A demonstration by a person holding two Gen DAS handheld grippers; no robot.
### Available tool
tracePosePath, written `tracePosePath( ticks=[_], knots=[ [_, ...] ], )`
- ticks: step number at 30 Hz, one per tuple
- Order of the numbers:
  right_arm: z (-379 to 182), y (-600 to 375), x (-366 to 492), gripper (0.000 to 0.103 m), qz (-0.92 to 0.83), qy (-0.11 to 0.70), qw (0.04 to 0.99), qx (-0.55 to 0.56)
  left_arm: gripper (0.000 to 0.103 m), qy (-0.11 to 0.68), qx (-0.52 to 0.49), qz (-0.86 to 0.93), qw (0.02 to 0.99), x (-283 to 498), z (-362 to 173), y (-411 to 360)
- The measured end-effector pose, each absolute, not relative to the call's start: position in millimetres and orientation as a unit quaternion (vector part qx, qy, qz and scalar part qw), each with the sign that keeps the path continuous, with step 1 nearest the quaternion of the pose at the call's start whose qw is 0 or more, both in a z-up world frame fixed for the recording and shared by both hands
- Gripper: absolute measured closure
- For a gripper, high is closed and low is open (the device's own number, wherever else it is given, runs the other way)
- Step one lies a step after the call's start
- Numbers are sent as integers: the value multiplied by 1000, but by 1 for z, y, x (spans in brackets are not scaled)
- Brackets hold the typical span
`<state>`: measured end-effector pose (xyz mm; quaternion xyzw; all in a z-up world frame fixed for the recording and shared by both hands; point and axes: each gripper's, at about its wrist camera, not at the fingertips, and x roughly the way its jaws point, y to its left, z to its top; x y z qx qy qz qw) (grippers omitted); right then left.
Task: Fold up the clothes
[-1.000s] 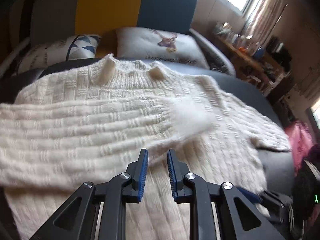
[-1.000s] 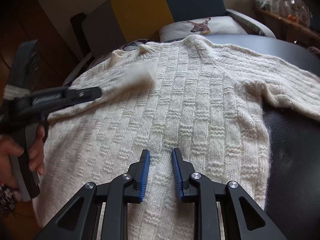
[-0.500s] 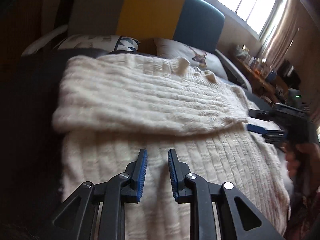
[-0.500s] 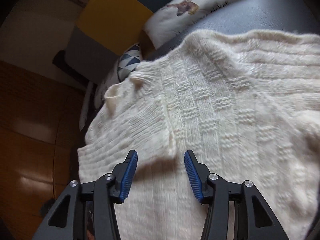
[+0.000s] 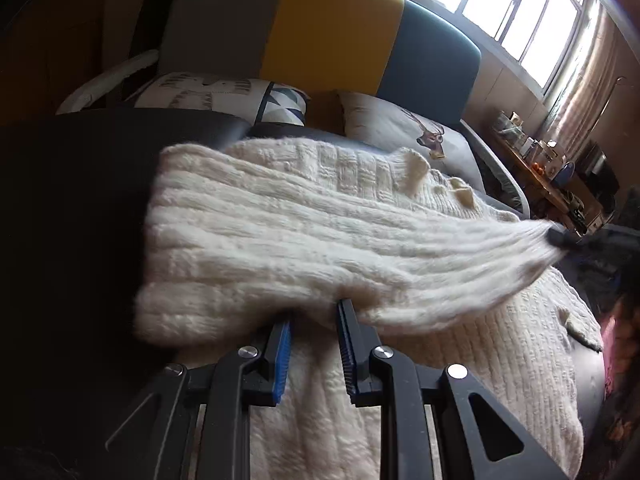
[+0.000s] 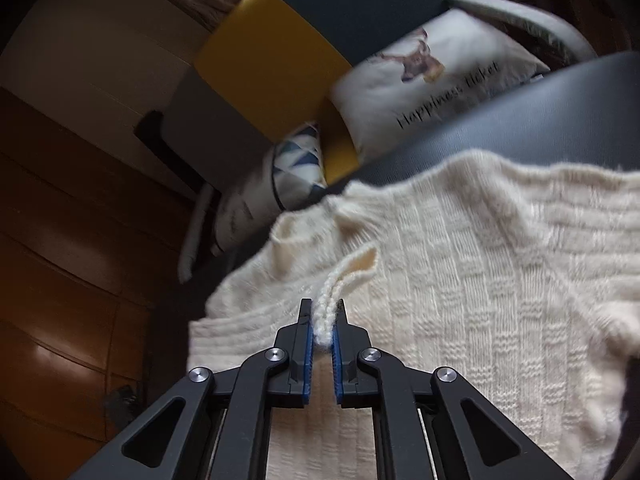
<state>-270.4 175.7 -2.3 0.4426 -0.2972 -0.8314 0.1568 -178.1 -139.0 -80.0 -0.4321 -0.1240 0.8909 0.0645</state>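
Observation:
A cream knitted sweater [image 5: 440, 380] lies flat on a dark cushion. One sleeve [image 5: 300, 248] is folded across its body and stretched to the right. In the left wrist view, the blurred right gripper [image 5: 560, 237] pinches that sleeve's cuff end. My left gripper [image 5: 314, 320] is open, its tips at the near edge of the folded sleeve, with nothing pinched between them. In the right wrist view, my right gripper [image 6: 322, 314] is shut on the ribbed cuff [image 6: 352, 270], held just above the sweater [image 6: 480, 300] near the collar.
A deer-print pillow [image 5: 412, 128] and a triangle-pattern pillow [image 5: 240, 96] lean on the grey, yellow and teal backrest [image 5: 332, 28]. Bare dark cushion [image 5: 72, 220] lies left of the sweater. A cluttered shelf [image 5: 540, 160] stands at the right under the window.
The right gripper has shut on the sleeve cuff and is pulling it taut across the sweater. The left gripper has moved forward to the sleeve's near edge.

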Motion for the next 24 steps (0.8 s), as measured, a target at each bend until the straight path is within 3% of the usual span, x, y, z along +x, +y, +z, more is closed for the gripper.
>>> tracePosePath(
  ticks=[4,9,12,19,24],
  knots=[
    [-2,184,-270,95,-842,-280,132,442,82,-131,-404,905,24,-177,-79,-158],
    [-51,205,-266,95,-818,-297,95,484,82,-235,-397,887,-14,-163,-95,-200],
    [-68,211,-262,95,-803,-333,105,483,83,-257,-391,884,-6,-156,-98,-207],
    [-44,205,-261,95,-813,-325,147,460,83,-302,-300,905,6,-132,-86,-222],
    [-57,196,-261,95,-810,-289,140,491,83,-317,-322,891,-44,-117,-87,-228]
  ],
)
